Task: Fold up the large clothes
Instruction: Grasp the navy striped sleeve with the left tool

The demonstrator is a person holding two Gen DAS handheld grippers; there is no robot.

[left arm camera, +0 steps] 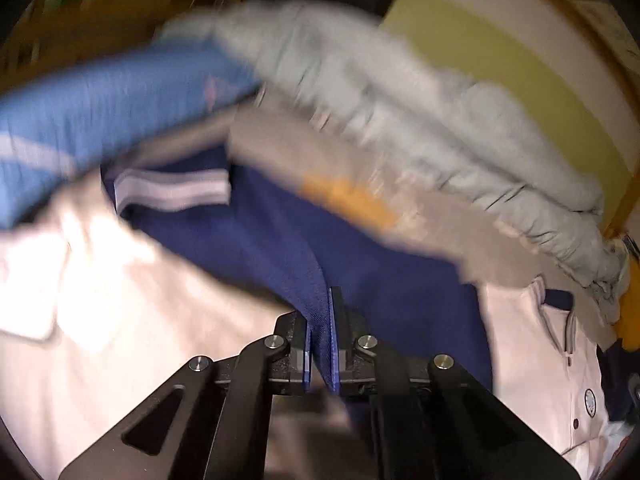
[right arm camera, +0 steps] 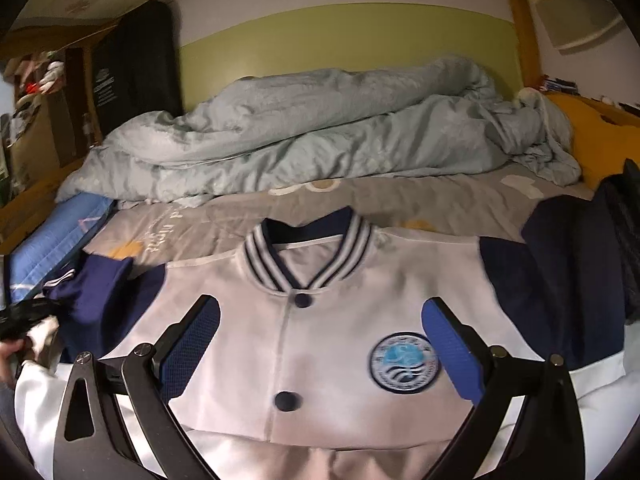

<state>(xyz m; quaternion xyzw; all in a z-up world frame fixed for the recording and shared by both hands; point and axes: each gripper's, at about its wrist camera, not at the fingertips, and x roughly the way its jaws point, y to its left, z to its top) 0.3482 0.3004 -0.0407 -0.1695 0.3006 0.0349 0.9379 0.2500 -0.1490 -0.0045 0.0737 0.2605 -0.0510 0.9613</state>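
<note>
Left gripper: black linked arms with blue textured pads, jaws drawn together and clamped on a ridge of navy fabric. That fabric is the navy sleeve of the jacket, a smooth fine-weave cloth pinched upward into a narrow vertical fold between the pads. Beyond the pads the sleeve ends in a ribbed cuff with pale and navy bands.

Right gripper: jaws stand wide apart, nothing between them. The blue pads carry a fine grid texture. The gripper hangs above the jacket front; contact cannot be determined.

Jacket: varsity type, lying flat and front-up on the bed, collar toward the far side. The body is white, smooth and slightly glossy; the sleeves are navy. The front placket carries round navy snap buttons. A round embroidered badge with a blue wave motif sits on the chest near the right-hand pad. The ribbed collar forms a V, striped white and navy.

At the left edge of the right wrist view, a hand is partly visible beside the navy sleeve.

Behind the jacket: grey printed bed sheet, then a crumpled pale grey-green duvet, soft and heavily creased. A folded blue cloth lies at the left. The far wall carries a green band.
</note>
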